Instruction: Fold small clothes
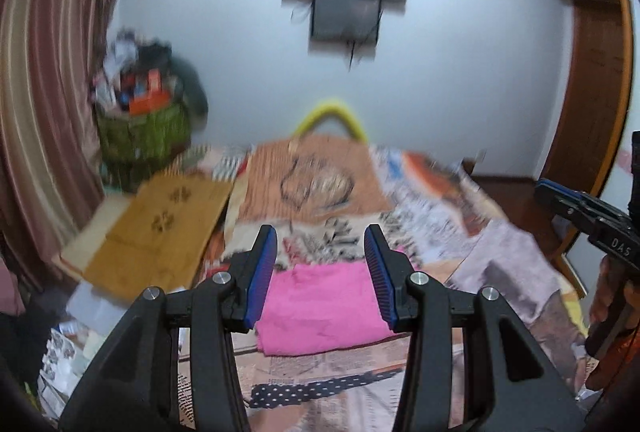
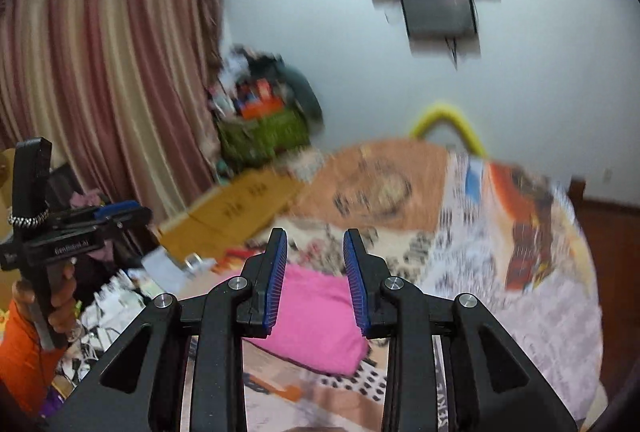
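Claws (image 1: 320, 232) apart above pink cloth (image 1: 320, 308)

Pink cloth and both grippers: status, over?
Left gripper open, empty. Right gripper open, empty. Pink cloth folded, flat on the patterned bedcover, both grippers clear of it. Cardboard box off to the side, nothing blocking.

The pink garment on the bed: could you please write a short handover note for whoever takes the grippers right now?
Left gripper: open, nothing between the fingers, raised above the bed.
Right gripper: open with a narrower gap, also empty and raised.
Pink garment: lies on the patterned bedcover as a compact folded rectangle, untouched by either gripper.
Done: this piece looks folded.
Left: check the fold is neat; a pale lilac cloth beside it may be next, though blur makes that uncertain.
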`<state>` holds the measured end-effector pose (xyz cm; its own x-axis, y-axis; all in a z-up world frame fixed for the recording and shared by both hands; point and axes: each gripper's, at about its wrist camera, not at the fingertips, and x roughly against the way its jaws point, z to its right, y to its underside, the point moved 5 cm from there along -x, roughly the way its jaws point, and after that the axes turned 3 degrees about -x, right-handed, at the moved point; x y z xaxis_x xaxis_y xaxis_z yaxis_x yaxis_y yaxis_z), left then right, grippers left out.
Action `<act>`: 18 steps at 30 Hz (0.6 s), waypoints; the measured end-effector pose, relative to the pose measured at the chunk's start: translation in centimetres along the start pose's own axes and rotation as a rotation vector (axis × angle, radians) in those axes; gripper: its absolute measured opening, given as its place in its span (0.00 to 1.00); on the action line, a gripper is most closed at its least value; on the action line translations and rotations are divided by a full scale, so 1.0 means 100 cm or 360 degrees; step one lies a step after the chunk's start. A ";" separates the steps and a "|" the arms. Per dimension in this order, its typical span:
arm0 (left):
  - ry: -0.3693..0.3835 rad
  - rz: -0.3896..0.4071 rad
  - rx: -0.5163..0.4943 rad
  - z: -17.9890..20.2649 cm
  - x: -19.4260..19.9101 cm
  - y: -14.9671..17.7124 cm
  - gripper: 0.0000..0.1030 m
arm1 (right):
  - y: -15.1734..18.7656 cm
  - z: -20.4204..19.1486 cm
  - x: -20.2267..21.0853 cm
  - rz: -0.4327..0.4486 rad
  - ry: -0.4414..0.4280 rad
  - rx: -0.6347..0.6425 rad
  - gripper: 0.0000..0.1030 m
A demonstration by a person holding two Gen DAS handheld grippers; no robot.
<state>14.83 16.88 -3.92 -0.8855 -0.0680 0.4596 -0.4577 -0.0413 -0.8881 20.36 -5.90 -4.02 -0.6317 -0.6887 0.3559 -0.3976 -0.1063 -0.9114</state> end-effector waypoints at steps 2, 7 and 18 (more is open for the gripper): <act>0.0006 0.0102 -0.0018 0.013 0.032 -0.005 0.44 | -0.006 -0.016 0.022 0.0084 -0.0026 0.0039 0.26; -0.0069 0.0294 -0.0081 0.039 0.092 -0.001 0.44 | -0.006 -0.051 0.070 0.0258 -0.0076 0.0142 0.26; -0.0120 0.0456 -0.0088 0.062 0.144 0.020 0.87 | 0.015 -0.069 0.099 0.0404 0.0040 0.0147 0.68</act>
<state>1.70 9.62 0.97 -0.9719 -0.1426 0.1875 -0.1955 0.0447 -0.9797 8.91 -7.87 -0.43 -0.7200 -0.6839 0.1177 -0.1629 0.0017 -0.9866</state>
